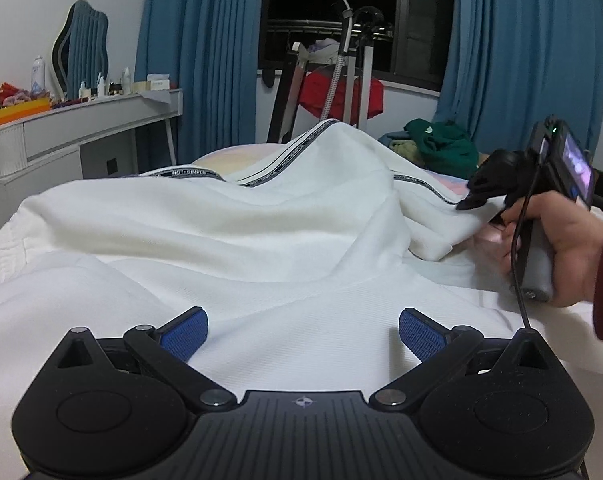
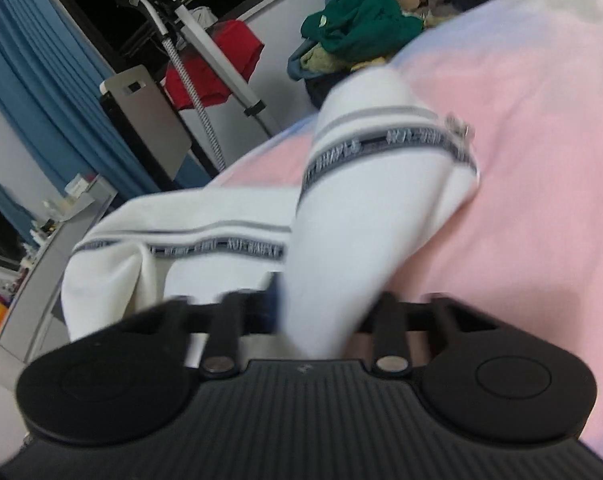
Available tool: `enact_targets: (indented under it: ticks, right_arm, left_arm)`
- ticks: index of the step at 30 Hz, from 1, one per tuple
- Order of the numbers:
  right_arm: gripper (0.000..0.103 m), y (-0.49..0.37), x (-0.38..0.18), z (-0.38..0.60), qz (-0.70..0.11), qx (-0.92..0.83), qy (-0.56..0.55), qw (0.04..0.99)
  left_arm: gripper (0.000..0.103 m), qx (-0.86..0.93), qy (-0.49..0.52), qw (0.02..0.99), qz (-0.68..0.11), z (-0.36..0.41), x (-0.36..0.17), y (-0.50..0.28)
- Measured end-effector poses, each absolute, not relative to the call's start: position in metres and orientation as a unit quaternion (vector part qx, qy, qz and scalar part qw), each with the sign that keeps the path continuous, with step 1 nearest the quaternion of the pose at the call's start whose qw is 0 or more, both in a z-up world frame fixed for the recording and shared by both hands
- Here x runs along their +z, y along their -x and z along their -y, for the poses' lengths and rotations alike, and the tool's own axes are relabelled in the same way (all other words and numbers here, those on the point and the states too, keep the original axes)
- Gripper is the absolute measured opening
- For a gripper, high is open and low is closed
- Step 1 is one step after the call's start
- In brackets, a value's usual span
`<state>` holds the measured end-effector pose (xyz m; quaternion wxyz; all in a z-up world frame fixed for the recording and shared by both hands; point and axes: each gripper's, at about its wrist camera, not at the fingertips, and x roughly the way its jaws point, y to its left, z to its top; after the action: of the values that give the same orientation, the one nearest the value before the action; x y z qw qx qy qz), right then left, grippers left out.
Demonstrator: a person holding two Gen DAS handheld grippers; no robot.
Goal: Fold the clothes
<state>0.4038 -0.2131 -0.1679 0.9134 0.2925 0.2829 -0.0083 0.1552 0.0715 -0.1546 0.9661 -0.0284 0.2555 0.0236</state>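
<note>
A white garment [image 1: 229, 240] with a black-and-grey lettered stripe lies rumpled across the bed. My left gripper [image 1: 301, 332] is open just above its near part, the blue pads [image 1: 183, 332] spread wide and holding nothing. My right gripper [image 1: 471, 200] is at the right, shut on a fold of the garment. In the right wrist view the white garment [image 2: 341, 216] rises out of the shut right gripper [image 2: 321, 320] and drapes over the pink sheet [image 2: 521, 160], its striped edge folded over.
A pile of green and other clothes [image 1: 441, 144] lies at the bed's far right. A garment steamer stand [image 1: 353, 80] with a red cloth stands by the window. A white dressing table [image 1: 81, 128] with bottles stands at the left.
</note>
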Motion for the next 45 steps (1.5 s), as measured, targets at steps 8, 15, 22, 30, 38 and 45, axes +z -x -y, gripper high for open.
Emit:
enact_targets:
  ticks: [8, 15, 22, 30, 38, 45]
  right_arm:
    - [0.009, -0.335, -0.103, 0.276, -0.200, -0.041, -0.234, 0.951]
    - [0.010, -0.290, -0.021, 0.352, -0.143, -0.134, -0.118, 0.974]
    - [0.046, -0.335, -0.075, 0.410, -0.299, -0.106, -0.177, 0.932]
    - [0.072, -0.230, -0.137, 0.475, -0.217, -0.115, -0.428, 0.870]
    - [0.073, -0.172, -0.197, 0.512, -0.185, -0.086, -0.641, 0.740]
    - [0.052, -0.209, -0.233, 0.498, -0.243, -0.062, -0.659, 0.709]
  left_arm:
    - [0.102, 0.023, 0.013, 0.972, -0.233, -0.065, -0.141, -0.141]
    - [0.103, 0.004, 0.012, 0.978, -0.207, -0.056, -0.128, -0.127]
    - [0.103, -0.004, 0.001, 0.973, -0.231, -0.045, -0.140, -0.134]
    - [0.102, -0.016, 0.015, 0.968, -0.248, -0.045, -0.151, -0.134]
    - [0.103, -0.011, 0.087, 0.957, -0.276, -0.054, -0.148, -0.124]
    - [0.103, 0.016, 0.136, 0.950, -0.281, -0.053, -0.145, -0.118]
